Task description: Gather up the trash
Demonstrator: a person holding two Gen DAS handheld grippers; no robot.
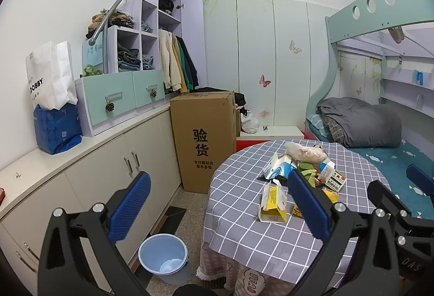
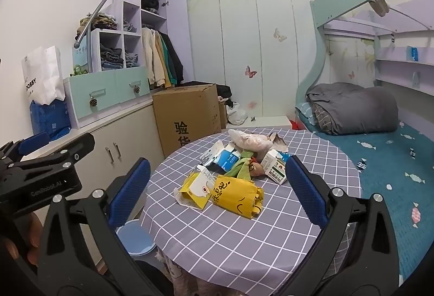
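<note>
Crumpled cartons [image 2: 194,189], yellow paper bag [image 2: 238,197] on round checked tablecloth [image 2: 244,236].

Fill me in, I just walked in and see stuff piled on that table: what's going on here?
A person is holding two sets of tongs, the left tongs and the right tongs, both open and empty, aimed at a round checked table. On it lies a pile of trash: a yellow carton, a yellow paper bag, a white milk carton and crumpled wrappers. Nothing is picked up yet. A blue bin waits on the floor beside the table.
</note>
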